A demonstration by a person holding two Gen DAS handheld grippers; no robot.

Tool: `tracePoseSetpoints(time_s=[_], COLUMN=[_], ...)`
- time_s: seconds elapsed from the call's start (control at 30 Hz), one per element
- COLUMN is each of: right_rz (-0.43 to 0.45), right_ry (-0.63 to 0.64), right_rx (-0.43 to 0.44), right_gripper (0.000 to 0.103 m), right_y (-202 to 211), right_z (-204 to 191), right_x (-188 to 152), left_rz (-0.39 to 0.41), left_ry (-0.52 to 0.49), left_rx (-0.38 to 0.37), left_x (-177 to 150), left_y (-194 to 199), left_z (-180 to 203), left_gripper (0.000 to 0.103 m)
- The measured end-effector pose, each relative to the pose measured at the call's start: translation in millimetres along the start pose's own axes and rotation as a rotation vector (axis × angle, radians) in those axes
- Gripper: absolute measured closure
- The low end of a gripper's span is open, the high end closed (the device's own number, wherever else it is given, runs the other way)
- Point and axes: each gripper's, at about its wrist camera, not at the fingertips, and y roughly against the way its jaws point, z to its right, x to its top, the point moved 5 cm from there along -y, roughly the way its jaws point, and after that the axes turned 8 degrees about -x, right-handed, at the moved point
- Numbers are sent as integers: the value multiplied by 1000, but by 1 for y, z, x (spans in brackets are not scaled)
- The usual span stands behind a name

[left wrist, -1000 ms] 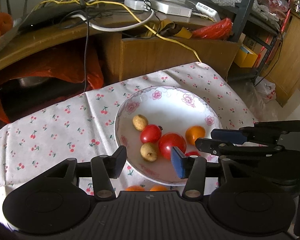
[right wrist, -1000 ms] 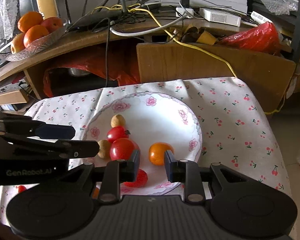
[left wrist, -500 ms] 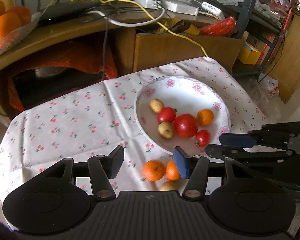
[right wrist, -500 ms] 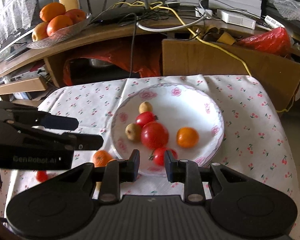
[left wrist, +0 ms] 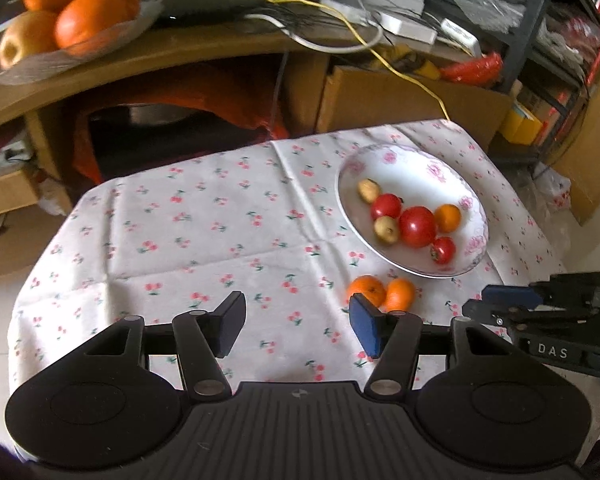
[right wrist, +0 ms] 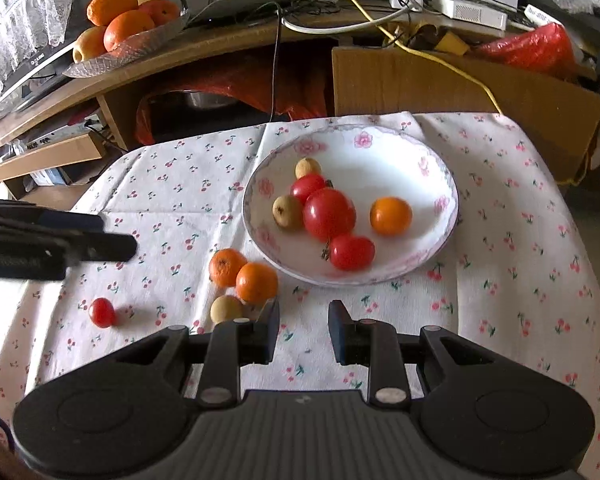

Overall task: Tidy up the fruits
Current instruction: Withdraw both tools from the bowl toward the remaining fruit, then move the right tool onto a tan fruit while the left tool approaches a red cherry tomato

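Observation:
A white flowered plate [right wrist: 440,184] [left wrist: 416,168] on the cherry-print tablecloth holds red tomatoes [right wrist: 329,213], an orange [right wrist: 391,216] and two small brown fruits [right wrist: 287,211]. On the cloth left of the plate lie two oranges [right wrist: 244,274] [left wrist: 380,292], a small brown fruit [right wrist: 226,309] and a small tomato [right wrist: 102,312]. My left gripper [left wrist: 296,326] is open and empty above the cloth, left of the two oranges. My right gripper [right wrist: 303,330] is open and empty, in front of the plate.
A wooden desk behind the table carries a glass dish of oranges and an apple [right wrist: 120,24] [left wrist: 64,20], cables and a router. A cardboard panel [right wrist: 440,80] stands behind the table. Shelves [left wrist: 560,40] stand at the right.
Both grippers have drawn back and up from the plate. The loose fruits on the cloth have come into view. Both stay open.

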Motion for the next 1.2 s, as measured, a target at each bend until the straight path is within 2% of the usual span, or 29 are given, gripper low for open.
tracePoseSetpoints(time_s=[0.23,0.47,0.77,1.2], right_rz=[-9,-21,-37,-47], right_ry=[14,38,84,79], right_rx=[28,64,98,113], right_gripper=[80,80,75,75], right_y=[2,-4,-23,-50], right_z=[-14,-28,-50,-57], right_x=[-7,-11,-13,-11], left_rz=[-59,-125,-154,-160], left_ry=[7,-41,-74,-91], left_rx=[13,18,36,68], left_x=[-30,-55,-65,-66], left_y=[0,-10,-22,-31], left_z=[-7,-5,-9,-16], left_gripper=[37,37,35,31])
